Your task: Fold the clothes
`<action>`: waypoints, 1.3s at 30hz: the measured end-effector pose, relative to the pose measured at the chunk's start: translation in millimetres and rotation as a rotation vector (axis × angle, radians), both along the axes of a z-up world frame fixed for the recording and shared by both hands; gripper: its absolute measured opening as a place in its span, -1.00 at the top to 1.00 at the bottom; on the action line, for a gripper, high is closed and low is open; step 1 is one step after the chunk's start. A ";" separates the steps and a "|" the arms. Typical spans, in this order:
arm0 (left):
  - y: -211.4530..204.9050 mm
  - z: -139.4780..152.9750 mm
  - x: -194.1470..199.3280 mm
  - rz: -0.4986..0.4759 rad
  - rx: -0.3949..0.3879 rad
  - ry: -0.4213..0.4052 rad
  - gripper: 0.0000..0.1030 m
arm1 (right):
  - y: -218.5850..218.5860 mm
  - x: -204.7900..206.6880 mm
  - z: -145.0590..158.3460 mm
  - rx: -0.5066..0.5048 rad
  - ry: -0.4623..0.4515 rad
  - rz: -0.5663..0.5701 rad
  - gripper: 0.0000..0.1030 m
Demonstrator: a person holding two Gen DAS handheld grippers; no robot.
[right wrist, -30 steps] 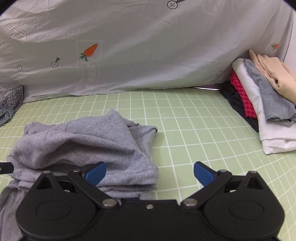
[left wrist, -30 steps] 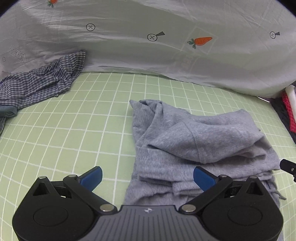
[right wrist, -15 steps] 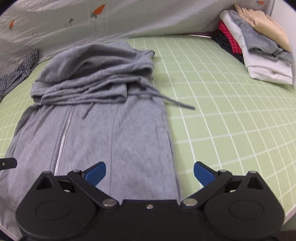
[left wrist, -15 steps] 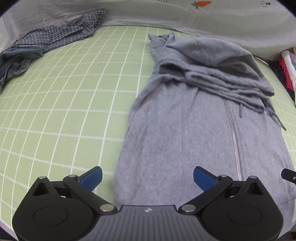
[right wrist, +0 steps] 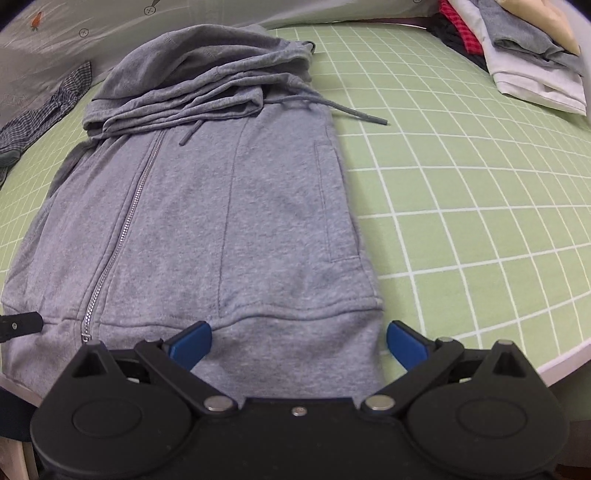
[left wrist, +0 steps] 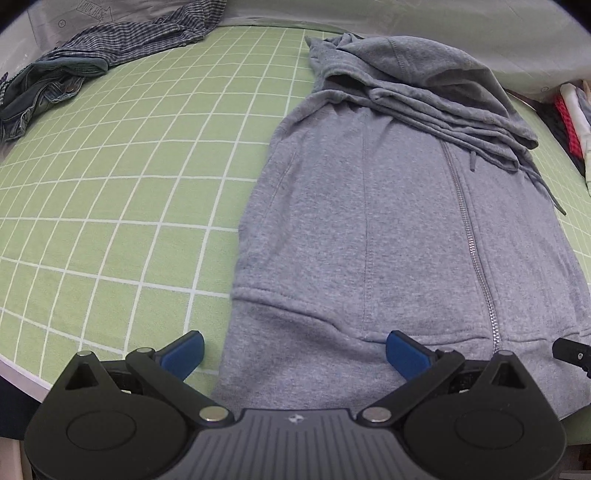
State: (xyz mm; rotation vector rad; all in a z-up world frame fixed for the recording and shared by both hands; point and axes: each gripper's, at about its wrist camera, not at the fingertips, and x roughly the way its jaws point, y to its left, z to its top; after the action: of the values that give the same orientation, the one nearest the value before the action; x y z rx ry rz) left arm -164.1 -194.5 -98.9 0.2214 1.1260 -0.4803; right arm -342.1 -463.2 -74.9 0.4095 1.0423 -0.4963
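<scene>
A grey zip-up hoodie point(left wrist: 388, 206) point(right wrist: 229, 206) lies flat on the green grid mat, zipper up, with its sleeves and hood folded in a bundle point(left wrist: 417, 85) point(right wrist: 207, 81) at the far end. A drawstring point(right wrist: 354, 112) trails onto the mat to the right. My left gripper point(left wrist: 295, 350) stands open over the hem's left corner, holding nothing. Over the hem's right corner, my right gripper point(right wrist: 299, 341) is open too and holds nothing. The hem band lies between each pair of blue fingertips.
A checked shirt and denim piece point(left wrist: 85, 62) lie crumpled at the far left of the mat point(left wrist: 110, 177). A stack of folded clothes point(right wrist: 524, 48) sits at the far right. The table's near edge point(right wrist: 554, 365) runs just beside the grippers. A printed sheet point(right wrist: 74, 26) hangs behind.
Both grippers have pulled back from the folded bundle at the far end to the hoodie's near hem, staying open. The hoodie's body now fills the view.
</scene>
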 end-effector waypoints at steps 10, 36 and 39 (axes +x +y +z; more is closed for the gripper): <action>-7.0 10.7 -3.3 -0.063 -0.042 -0.008 -0.16 | 4.6 -0.1 7.3 0.002 -0.024 0.056 0.11; -112.1 122.7 177.3 -0.018 -0.494 -0.131 0.64 | -125.6 137.7 105.7 -0.015 -0.500 0.003 0.78; -133.2 96.8 205.8 -0.011 -0.445 -0.106 0.60 | -140.7 168.5 87.9 -0.033 -0.475 -0.009 0.74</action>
State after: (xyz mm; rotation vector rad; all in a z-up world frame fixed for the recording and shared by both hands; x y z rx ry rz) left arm 41.7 -327.6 -2.0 -0.1348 0.8892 -0.7068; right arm -173.5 -603.9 13.0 0.4745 0.5736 -0.3979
